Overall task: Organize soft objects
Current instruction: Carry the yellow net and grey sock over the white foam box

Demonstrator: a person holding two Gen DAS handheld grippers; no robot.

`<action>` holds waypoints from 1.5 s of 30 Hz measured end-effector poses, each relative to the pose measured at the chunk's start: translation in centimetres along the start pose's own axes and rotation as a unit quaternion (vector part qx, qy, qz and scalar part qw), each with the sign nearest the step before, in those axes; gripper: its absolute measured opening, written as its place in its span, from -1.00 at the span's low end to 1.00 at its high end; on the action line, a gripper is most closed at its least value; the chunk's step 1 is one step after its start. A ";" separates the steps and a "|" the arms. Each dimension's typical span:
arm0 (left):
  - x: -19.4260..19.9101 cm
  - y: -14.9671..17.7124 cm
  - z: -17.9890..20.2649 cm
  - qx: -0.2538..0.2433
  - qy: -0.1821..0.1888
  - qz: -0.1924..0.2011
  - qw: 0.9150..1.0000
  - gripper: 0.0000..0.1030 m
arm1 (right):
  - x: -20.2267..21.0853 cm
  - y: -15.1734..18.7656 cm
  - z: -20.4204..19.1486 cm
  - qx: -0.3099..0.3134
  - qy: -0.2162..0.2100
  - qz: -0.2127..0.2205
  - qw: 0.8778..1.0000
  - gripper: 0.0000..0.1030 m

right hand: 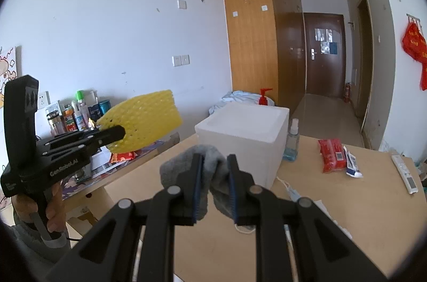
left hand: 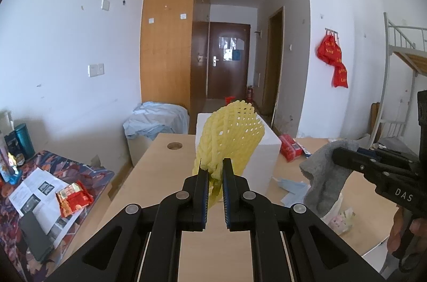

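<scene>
My wooden table (left hand: 165, 175) carries a white foam box (right hand: 248, 137) at its far side, with a blue spray bottle (right hand: 292, 140) just beside it, a red packet (right hand: 331, 155) and a white remote (right hand: 404, 172) further right. In my left gripper (left hand: 215, 169) the jaws are pinched narrow on the lower edge of a yellow foam fruit net (left hand: 230, 135), which stands up in the air in front of the box. My right gripper (right hand: 214, 164) is clamped on a grey sock (right hand: 210, 169) that hangs off the table, above a blue face mask (left hand: 292, 191) lying flat on the tabletop.
</scene>
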State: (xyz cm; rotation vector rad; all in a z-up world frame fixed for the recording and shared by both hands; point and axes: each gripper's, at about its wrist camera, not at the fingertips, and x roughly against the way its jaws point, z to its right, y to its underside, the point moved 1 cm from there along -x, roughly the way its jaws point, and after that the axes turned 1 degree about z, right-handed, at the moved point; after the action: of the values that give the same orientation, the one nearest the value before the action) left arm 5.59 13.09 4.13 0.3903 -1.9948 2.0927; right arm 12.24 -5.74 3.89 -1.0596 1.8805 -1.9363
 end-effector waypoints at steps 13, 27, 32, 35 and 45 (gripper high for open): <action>-3.8 -2.2 -0.2 -0.003 0.007 -0.009 1.000 -0.81 | -2.0 -2.1 1.1 -0.001 0.024 0.002 1.000 -0.58; -8.0 -5.1 -0.2 -0.008 0.017 -0.014 1.000 -0.81 | -4.8 -5.2 2.1 0.009 0.032 0.003 0.999 -0.58; -10.2 -5.7 -0.1 -0.014 0.016 -0.026 0.999 -0.81 | -6.5 -5.9 3.0 0.014 0.037 -0.005 0.999 -0.58; -11.4 -6.2 -0.2 -0.012 0.019 -0.029 0.999 -0.81 | -7.6 -6.6 3.5 0.014 0.036 -0.009 0.999 -0.58; -15.9 -7.2 -0.6 -0.014 0.018 -0.052 0.998 -0.81 | -10.6 -7.9 5.1 0.014 0.037 -0.010 0.999 -0.58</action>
State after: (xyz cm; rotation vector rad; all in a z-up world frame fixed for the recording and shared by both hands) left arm 22.98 14.40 5.41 0.4370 -1.9375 1.9940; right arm 25.45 -1.87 7.41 -1.0161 1.8820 -2.0338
